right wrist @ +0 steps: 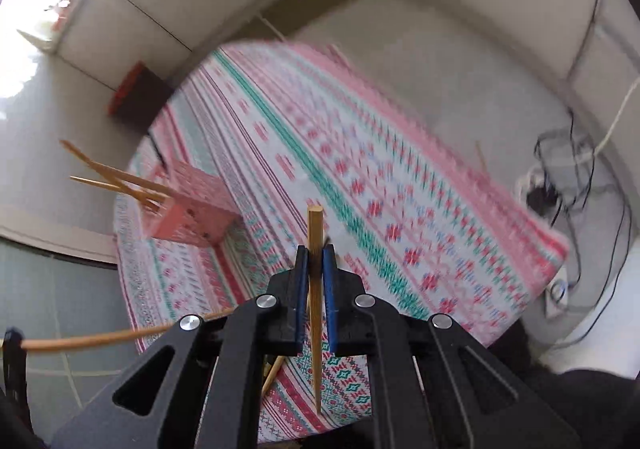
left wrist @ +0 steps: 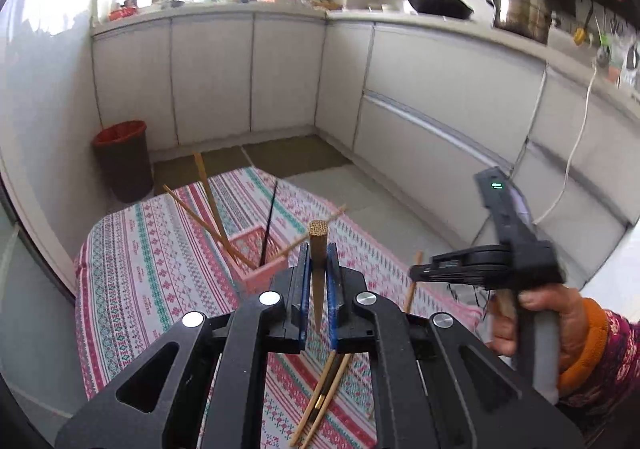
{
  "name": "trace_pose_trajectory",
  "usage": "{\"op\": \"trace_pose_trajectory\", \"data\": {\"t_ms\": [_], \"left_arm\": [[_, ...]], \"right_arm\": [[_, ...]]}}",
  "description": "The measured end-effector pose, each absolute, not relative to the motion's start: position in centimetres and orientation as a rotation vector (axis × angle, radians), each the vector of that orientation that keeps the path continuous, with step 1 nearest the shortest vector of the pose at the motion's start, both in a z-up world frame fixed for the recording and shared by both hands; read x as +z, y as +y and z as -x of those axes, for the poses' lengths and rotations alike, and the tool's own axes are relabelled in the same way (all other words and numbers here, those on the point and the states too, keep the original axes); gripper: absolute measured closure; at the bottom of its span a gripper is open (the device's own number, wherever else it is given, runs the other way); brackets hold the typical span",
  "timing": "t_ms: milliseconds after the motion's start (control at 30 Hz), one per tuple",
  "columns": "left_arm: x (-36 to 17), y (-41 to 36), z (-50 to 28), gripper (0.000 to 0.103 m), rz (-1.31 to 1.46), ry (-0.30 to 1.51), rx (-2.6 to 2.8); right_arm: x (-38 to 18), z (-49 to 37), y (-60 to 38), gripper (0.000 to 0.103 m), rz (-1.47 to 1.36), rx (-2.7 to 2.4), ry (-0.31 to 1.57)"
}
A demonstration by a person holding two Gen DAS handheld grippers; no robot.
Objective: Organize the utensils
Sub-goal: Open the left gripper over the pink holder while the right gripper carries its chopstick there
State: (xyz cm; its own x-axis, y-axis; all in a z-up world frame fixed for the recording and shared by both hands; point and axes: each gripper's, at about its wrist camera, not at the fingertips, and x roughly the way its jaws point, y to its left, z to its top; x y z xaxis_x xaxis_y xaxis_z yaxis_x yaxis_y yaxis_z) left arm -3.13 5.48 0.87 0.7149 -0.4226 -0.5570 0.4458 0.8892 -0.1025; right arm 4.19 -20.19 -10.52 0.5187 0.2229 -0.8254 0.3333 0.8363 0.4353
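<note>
My left gripper [left wrist: 318,249] pinches a dark chopstick [left wrist: 319,245] upright above the surface [left wrist: 160,269], near the pink basket [left wrist: 260,269] already holding several sticks. My right gripper [right wrist: 315,255] clamps a pale chopstick [right wrist: 315,249]. I judge both are mid-carry; next, each needs tipping into the basket.

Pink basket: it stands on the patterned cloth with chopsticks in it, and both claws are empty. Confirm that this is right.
Not quite: the claws are not empty. The left wrist view shows the left claw shut on a dark chopstick, and the right wrist view shows the right claw shut on a light chopstick. The rest holds: the basket stands on the cloth with chopsticks in it.
</note>
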Motion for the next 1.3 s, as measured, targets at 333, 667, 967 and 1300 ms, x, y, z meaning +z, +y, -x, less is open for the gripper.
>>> {"op": "trace_pose_trajectory", "data": {"t_ms": [333,667,967,1300], "left_arm": [[5.4,7.8,0.5,0.096,0.107,0.502,-0.381],[7.4,8.7,-3.7,0.097,0.180,0.414,-0.239],[1.4,8.0,-7.8,0.093,0.167,0.463,-0.211],[2.8,11.5,-6.7,0.084,0.252,0.443,-0.155]], "right_arm": [[2.6,-4.2,-23.9,0.095,-0.528,-0.078,0.682],[9.4,-8.5,-22.9,0.095,-0.587,0.078,0.520],[7.3,-11.7,-17.9,0.095,-0.500,0.150,0.579],[4.7,-13.2,-13.8,0.095,-0.430,0.173,0.651]]}}
